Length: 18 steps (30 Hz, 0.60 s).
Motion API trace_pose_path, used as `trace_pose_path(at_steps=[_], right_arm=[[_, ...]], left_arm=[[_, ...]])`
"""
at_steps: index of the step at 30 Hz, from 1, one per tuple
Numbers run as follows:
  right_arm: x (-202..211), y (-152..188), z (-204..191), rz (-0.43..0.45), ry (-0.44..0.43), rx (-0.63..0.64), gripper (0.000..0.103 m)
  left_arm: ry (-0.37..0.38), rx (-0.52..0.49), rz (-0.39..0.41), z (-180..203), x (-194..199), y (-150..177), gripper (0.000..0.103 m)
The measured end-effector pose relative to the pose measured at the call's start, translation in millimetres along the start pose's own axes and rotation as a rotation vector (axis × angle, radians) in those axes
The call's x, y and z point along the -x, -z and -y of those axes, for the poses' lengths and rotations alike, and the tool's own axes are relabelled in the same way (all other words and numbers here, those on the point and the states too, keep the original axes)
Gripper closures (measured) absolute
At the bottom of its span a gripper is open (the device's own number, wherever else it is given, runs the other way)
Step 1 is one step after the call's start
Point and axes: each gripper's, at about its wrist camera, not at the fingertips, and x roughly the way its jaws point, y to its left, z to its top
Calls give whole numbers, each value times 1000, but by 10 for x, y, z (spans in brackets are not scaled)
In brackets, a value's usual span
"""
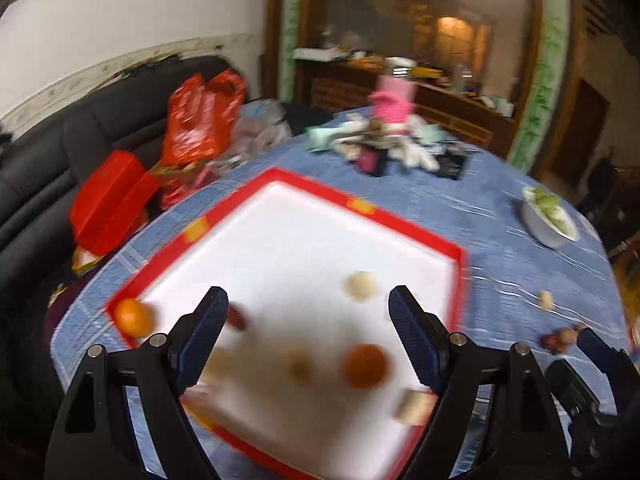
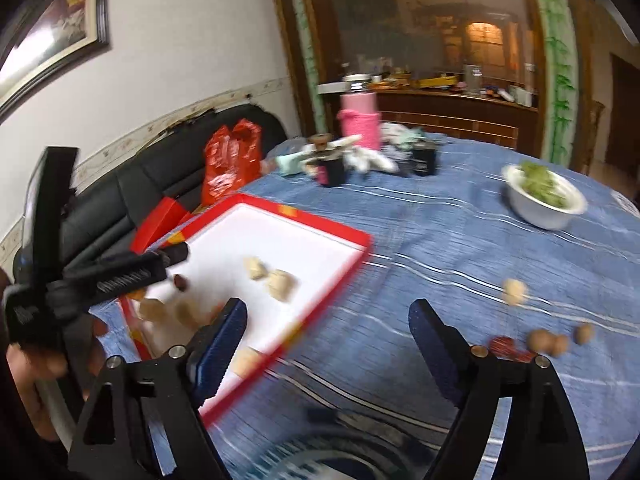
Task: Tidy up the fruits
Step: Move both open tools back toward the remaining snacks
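Red-rimmed tray (image 1: 404, 220) on the counter (image 2: 440, 232) holds oranges (image 1: 366, 366) and pale pieces. Left tool (image 1: 308, 310) hangs above it, jaws apart, empty. Right tool (image 2: 328, 320), likewise apart and empty, hangs beside walnuts (image 2: 548, 342).

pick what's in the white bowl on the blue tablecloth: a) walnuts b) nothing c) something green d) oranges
c: the white bowl on the far right of the tablecloth holds a heap of something green, while the oranges lie in the red-rimmed tray and the brown nuts sit loose on the cloth.
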Motion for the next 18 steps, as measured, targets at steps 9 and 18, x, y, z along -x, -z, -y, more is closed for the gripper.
trace_pose_path(at_steps=[9,18], right_arm=[[354,287,1425,14,236,-226,17],[44,374,2085,-88,305,-291,41]], left_arm=[[179,-250,9,969,132,335,20],[225,-279,-47,1287,25,481,20]])
